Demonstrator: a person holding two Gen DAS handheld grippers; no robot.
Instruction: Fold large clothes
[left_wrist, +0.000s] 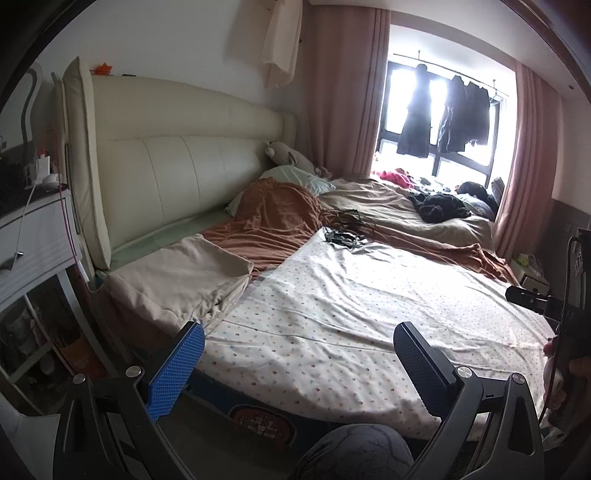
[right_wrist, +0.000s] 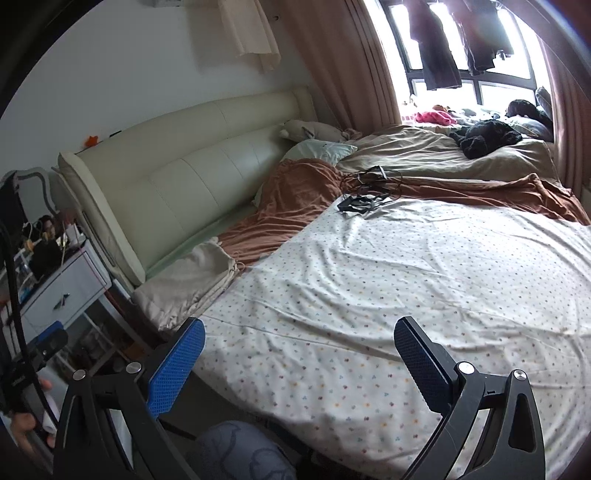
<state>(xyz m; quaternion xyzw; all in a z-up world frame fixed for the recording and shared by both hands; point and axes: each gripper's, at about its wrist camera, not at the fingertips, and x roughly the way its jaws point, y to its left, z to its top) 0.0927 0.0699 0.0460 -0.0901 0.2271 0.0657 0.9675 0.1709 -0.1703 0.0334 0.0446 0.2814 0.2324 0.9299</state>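
Observation:
A large white cloth with small coloured dots (left_wrist: 354, 302) lies spread flat over the near part of the bed; it also shows in the right wrist view (right_wrist: 424, 280). My left gripper (left_wrist: 299, 347) is open and empty, held above the cloth's near edge. My right gripper (right_wrist: 299, 347) is open and empty, also above the near edge of the cloth. The right gripper's body shows at the right edge of the left wrist view (left_wrist: 554, 306). A folded beige cloth (left_wrist: 177, 280) lies at the cloth's left, by the headboard.
A rust-brown blanket (left_wrist: 273, 221) and a beige duvet (left_wrist: 388, 203) lie behind the cloth. Black cables (left_wrist: 343, 232) rest on its far edge. A black garment (left_wrist: 439, 208) lies near the window. A white nightstand (left_wrist: 33, 243) stands left of the bed. My knee (left_wrist: 354, 454) is below.

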